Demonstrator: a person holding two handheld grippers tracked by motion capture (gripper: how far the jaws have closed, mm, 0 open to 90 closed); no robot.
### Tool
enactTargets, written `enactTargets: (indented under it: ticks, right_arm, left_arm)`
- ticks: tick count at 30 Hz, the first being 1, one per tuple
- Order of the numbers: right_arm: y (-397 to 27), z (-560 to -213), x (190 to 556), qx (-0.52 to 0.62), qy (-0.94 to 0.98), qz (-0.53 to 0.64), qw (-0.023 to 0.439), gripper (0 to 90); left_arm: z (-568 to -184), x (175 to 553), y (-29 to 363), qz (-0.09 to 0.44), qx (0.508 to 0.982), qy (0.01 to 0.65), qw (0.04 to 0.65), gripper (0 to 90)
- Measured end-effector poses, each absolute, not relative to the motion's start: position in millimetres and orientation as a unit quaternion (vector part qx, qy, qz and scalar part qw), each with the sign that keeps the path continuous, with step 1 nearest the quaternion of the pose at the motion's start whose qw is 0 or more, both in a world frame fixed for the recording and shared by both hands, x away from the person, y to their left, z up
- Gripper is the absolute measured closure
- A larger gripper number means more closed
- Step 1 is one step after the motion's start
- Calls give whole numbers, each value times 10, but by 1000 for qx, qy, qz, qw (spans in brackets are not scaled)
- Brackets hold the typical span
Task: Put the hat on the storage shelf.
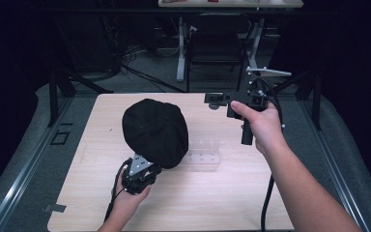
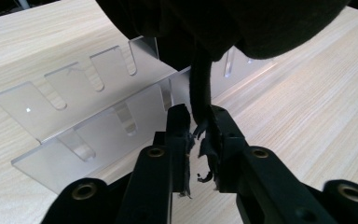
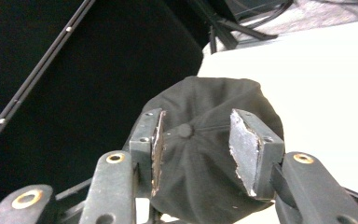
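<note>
Well, my left tool (image 1: 142, 170) sits low at the near side of the desk (image 1: 222, 203), right under the edge of the black cap (image 1: 154, 130). Seen from above, the cap is near the middle of the desk, a bit to the left, and it rests on a clear plastic stand (image 1: 205, 157). Part of the stand sticks out to the right of the cap.

Looking along my left tool (image 2: 198, 116), the cap (image 2: 261, 23) hangs over the stand (image 2: 74, 107), and a black strap (image 2: 200, 84) drops from it. The end of the strap goes down between the two tips. The jaws are a little apart, and I can see the pale wood of the desk (image 2: 307, 116) through the gap, so the tool is let go and not pinching. The black pads look worn and ragged. The stand has a row of rounded slots cut in its top edge.

My right tool (image 1: 212, 100) is up over the far right part of the desk, well apart from the cap, and it points left. Its jaws are wide apart with nothing between them. Looking along my right tool (image 3: 196, 126), the cap (image 3: 205, 186) is farther off – I see its round top with the little button (image 3: 185, 130) in the middle. The grey pads are chipped at the edges.

The cap is plain and very dark – I cannot make out any letters or a label on it.
</note>
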State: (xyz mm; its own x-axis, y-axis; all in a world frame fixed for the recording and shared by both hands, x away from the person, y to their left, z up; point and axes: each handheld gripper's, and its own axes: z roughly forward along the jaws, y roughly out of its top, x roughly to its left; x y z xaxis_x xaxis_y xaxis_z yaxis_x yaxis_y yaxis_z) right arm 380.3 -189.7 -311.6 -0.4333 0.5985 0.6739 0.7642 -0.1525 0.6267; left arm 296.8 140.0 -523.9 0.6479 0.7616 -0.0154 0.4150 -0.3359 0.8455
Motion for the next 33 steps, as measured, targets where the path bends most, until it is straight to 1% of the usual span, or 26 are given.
enactTargets:
  ticks: [4,7,11,14,15,16,18,19,24,27,29,30,31,33]
  right_arm:
    - [-1973,-3148,3775,-532,-643,-548,65,517]
    - [-2026,-3186,3746,-535,-648,-540,55,514]
    - [-2088,-3235,3682,-536,-655,-532,38,514]
    - [-2113,-3272,3614,-536,-657,-530,35,513]
    - [-2113,-3272,3614,-536,-657,-530,35,513]
    - [-2122,-3299,3558,-535,-662,-524,24,512]
    - [-2121,-3309,3540,-535,-665,-521,17,512]
    - [-2131,-3338,3493,-529,-675,-514,2,529]
    - [-2162,-3411,3401,-530,-679,-508,-12,525]
    - [-2194,-3527,3316,-531,-682,-502,-34,520]
    - [-2201,-3564,3296,-531,-685,-498,-38,520]
    - [-2204,-3645,3263,-530,-688,-493,-50,521]
    - [-2204,-3645,3263,-530,-688,-493,-50,521]
    - [-2213,-3758,3215,-526,-695,-486,-66,522]
  left_arm:
    - [-5231,2961,1427,194,787,376,448,699]
    - [-5218,2938,1468,175,788,376,455,661]
    - [-5195,2904,1511,172,789,374,457,604]
    - [-5184,2890,1546,168,788,376,457,549]
    - [-5180,2883,1565,167,788,378,457,549]
    - [-5172,2866,1612,166,787,382,455,524]
    - [-5171,2858,1637,165,787,384,455,516]
    - [-5177,2837,1685,167,787,385,452,516]
    - [-5215,2814,1751,168,787,390,447,516]
    - [-5258,2794,1806,171,782,394,450,512]
    - [-5267,2794,1821,170,783,395,450,508]
    - [-5284,2793,1850,169,777,398,457,501]
    - [-5284,2793,1850,169,777,398,457,499]
    - [-5295,2789,1879,168,776,398,460,492]
